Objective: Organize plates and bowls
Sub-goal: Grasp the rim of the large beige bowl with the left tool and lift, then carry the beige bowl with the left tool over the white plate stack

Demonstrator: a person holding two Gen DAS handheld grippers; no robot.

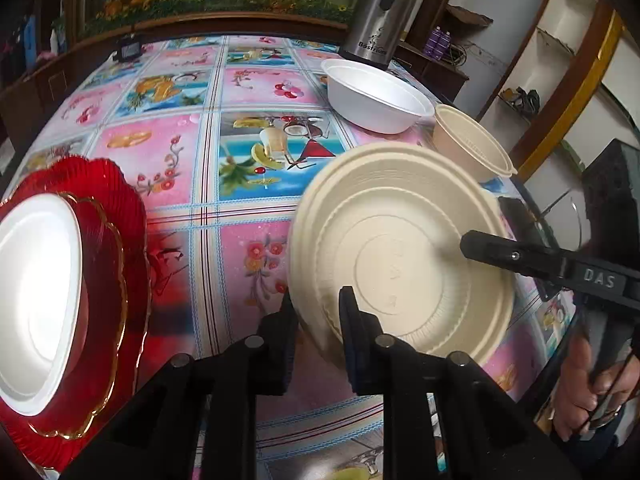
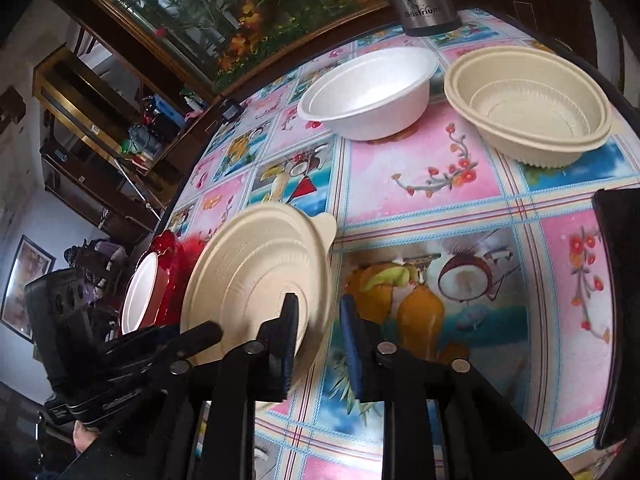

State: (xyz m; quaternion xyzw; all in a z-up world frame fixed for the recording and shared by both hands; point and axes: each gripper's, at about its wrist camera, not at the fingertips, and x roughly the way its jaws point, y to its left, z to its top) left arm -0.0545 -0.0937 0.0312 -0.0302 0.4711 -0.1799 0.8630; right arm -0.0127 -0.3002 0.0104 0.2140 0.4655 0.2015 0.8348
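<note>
A cream plate [image 1: 400,256] is held tilted above the table, its rim between both grippers' jaws. My left gripper [image 1: 316,312] grips its near-left rim. My right gripper [image 2: 318,320] closes on the opposite rim of the cream plate [image 2: 256,276]; its finger [image 1: 496,252] reaches over the plate in the left wrist view. A white plate [image 1: 36,304] lies on a red glass plate [image 1: 116,264] at the left. A white bowl [image 1: 376,96] and a cream bowl [image 1: 472,148] stand at the far right; they show as the white bowl [image 2: 368,92] and cream bowl [image 2: 528,104] in the right wrist view.
A steel thermos [image 1: 380,16] stands behind the white bowl. The floral tablecloth [image 1: 192,152] covers the table. A dark object [image 2: 618,312] lies at the table's right edge. A small black device [image 1: 128,50] sits at the far edge.
</note>
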